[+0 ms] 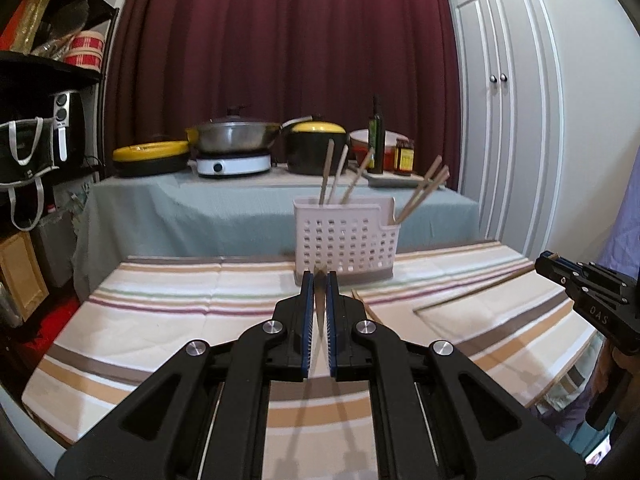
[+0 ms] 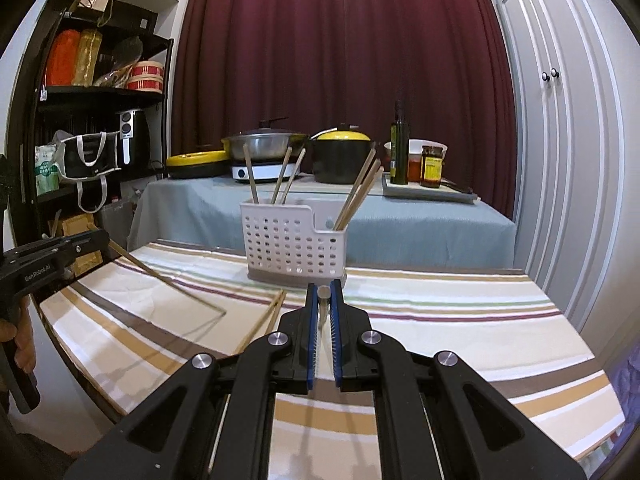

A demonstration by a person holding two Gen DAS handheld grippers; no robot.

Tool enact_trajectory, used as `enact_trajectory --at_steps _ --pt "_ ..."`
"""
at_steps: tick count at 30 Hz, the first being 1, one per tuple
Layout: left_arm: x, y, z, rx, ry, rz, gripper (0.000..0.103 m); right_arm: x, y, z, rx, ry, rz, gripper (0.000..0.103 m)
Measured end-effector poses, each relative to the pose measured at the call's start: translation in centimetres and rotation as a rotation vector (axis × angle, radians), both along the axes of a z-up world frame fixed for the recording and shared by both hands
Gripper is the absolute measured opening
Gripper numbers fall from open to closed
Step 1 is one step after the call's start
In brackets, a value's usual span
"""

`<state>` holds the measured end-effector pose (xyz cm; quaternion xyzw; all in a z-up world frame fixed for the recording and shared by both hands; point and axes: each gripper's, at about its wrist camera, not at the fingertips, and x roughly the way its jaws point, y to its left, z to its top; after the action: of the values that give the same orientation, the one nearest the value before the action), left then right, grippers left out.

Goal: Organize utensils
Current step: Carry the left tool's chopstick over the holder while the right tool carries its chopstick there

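Left hand-held gripper (image 1: 319,280) closed narrowly on one chopstick (image 1: 319,300), held above the striped worktop (image 1: 180,312). Right hand-held gripper (image 2: 324,292) likewise closed on a second chopstick (image 2: 323,300), seen end-on between blue pads. White perforated holder (image 1: 347,240) upright at the far edge of the worktop, with three chopsticks (image 1: 326,172) in the tall compartment and several more (image 1: 424,192) leaning in the low side compartment. Loose chopsticks (image 1: 476,292) flat on the cloth beside the holder.
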<state>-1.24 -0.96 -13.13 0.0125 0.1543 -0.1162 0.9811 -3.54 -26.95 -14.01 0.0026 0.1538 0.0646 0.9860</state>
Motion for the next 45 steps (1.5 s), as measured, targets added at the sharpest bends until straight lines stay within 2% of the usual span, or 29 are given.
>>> enact_trajectory --at_steps 8,21,36,45 --pt "1.1 0.7 1.8 -0.015 -0.016 0.033 0.006 1.1 0.1 1.4 -0.009 0.017 -0.003 0.007" --pt "3.5 1.0 2.3 0.001 -0.041 0.070 0.006 3.7 0.2 3.0 -0.022 -0.006 0.002 0.007" --pt "6.7 1.1 3.2 -0.007 -0.047 0.065 0.006 7.7 0.0 4.6 -0.016 -0.034 0.010 0.007" --pt "8.8 1.4 3.3 -0.040 -0.027 0.049 0.006 9.8 -0.3 5.1 -0.007 -0.039 0.014 0.007"
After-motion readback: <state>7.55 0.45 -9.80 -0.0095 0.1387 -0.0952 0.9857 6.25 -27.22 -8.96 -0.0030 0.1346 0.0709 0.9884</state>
